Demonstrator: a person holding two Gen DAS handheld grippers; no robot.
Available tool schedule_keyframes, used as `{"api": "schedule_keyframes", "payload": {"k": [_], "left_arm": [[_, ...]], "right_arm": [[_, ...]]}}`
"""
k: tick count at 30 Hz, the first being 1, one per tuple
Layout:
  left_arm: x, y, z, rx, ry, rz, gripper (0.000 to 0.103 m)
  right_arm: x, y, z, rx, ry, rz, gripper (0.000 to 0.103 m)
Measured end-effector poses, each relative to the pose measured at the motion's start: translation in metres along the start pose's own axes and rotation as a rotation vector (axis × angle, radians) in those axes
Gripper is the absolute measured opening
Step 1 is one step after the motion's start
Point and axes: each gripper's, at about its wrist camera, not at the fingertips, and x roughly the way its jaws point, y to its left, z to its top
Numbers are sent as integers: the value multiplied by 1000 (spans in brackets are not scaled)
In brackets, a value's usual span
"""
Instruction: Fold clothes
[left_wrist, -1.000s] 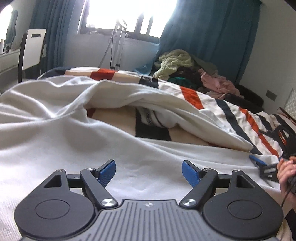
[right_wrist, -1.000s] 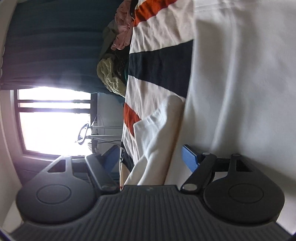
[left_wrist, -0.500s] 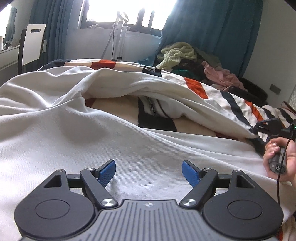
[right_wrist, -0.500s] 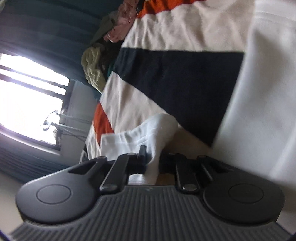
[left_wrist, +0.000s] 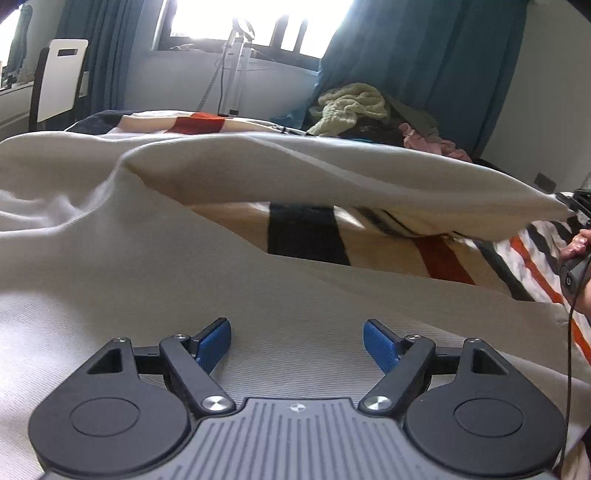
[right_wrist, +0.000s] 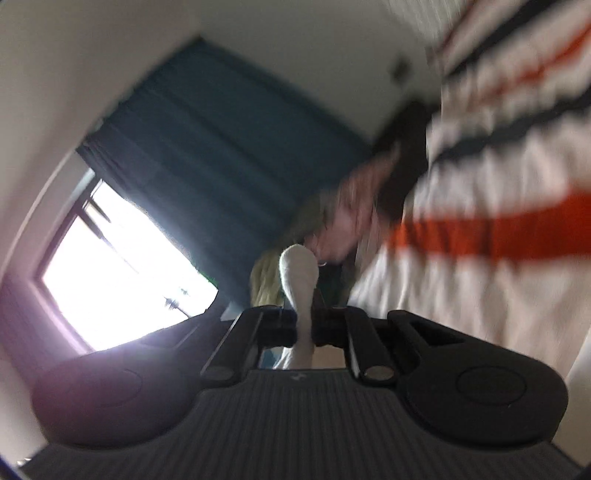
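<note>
A large white garment (left_wrist: 147, 266) lies spread over the striped bed. My left gripper (left_wrist: 297, 341) hovers just over its near part, blue pads wide apart, nothing between them. One edge of the garment (left_wrist: 369, 177) is lifted off the bed and stretched toward the right, where a hand (left_wrist: 576, 247) holds the other tool. In the blurred right wrist view my right gripper (right_wrist: 304, 326) is shut on a fold of the white garment (right_wrist: 300, 273), which sticks up between its fingers.
The bed carries a striped blanket (left_wrist: 436, 258) in cream, black and orange. A heap of clothes (left_wrist: 354, 107) lies at its far end before teal curtains (left_wrist: 424, 62). A white chair (left_wrist: 61, 77) stands far left by the window.
My right gripper closed on the garment's edge, rolled, and rose, lifting that edge off the bed. The left gripper stayed open and crept forward and lower over the cloth.
</note>
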Motion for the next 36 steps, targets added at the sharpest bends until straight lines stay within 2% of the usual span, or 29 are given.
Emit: {"api": "schedule_keyframes", "payload": {"k": [3,7,10,14,19,22,24,25,27,29,32,34,36], "left_arm": [[-1,1,2,-15,1,-20,81],[-3,14,11,-99,-4,-74,81],[-1,38,25,-250,-3,-156,82],[17,85,41,-539,9,-262,85],[46,122,55,-714,17,-286,83],[57,136,55,-824,19,-287,70],[61,143,53,-864,14,-285,51],[63,146,51,-878,12,-282,46],[68,153,47,-911,19,-270,21],[75,159,45,-964,37,-278,9],[76,163,45,-978,-38,-334,7],[74,161,48,-947,-70,-351,6],[73,161,49,-960,-103,-396,6]], "right_arm": [[-7,-9,3,9,-12,-82,10],[-7,-21,-3,13,56,-150,10],[-11,-27,-5,13,98,-182,10],[-19,-32,-2,9,163,-223,10],[-29,-38,-2,25,212,-272,10],[-22,-36,-4,22,233,-300,10],[-4,-34,-3,61,282,-340,10],[9,-32,-1,81,311,-353,10],[38,-18,3,79,356,-358,10],[71,15,3,-18,402,-326,10],[114,75,2,-174,449,-258,10],[117,110,14,-195,372,-125,10],[111,135,26,-204,276,14,10]]}}
